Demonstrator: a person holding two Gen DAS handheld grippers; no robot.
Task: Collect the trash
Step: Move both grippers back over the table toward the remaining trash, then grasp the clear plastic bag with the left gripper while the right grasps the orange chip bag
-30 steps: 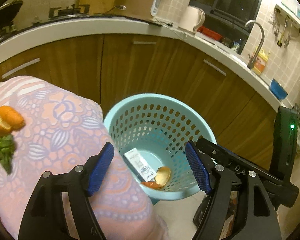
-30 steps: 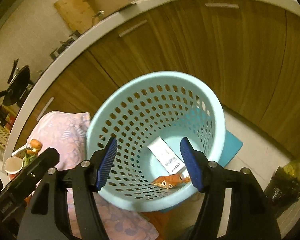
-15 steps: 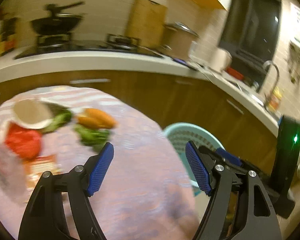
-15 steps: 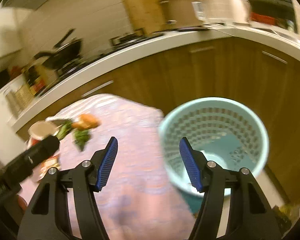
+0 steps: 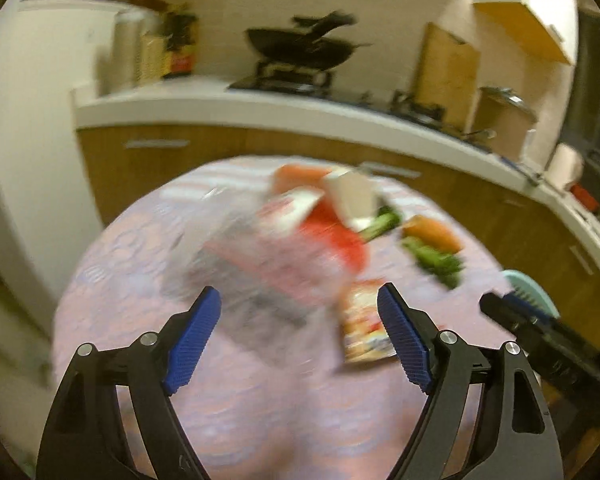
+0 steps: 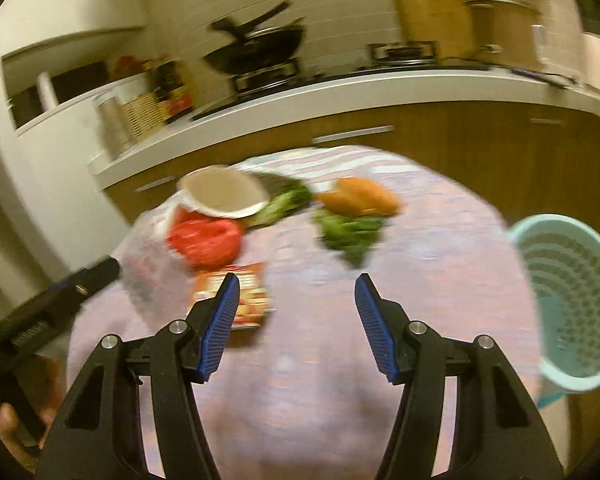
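Several scraps left on your table: cup, red bag, packet, greens. Left gripper opening, right gripper closing, both empty. Bin waits.

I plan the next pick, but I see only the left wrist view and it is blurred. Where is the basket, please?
Observer: The blue basket stands beside the table, on the right in the right wrist view; its whole mouth shows there.
Operator: Does the right gripper carry something?
Observer: No. The right gripper has nothing between its closing jaws.
Operator: What is nearest to it?
Observer: The snack packet, just beyond its left fingertip.
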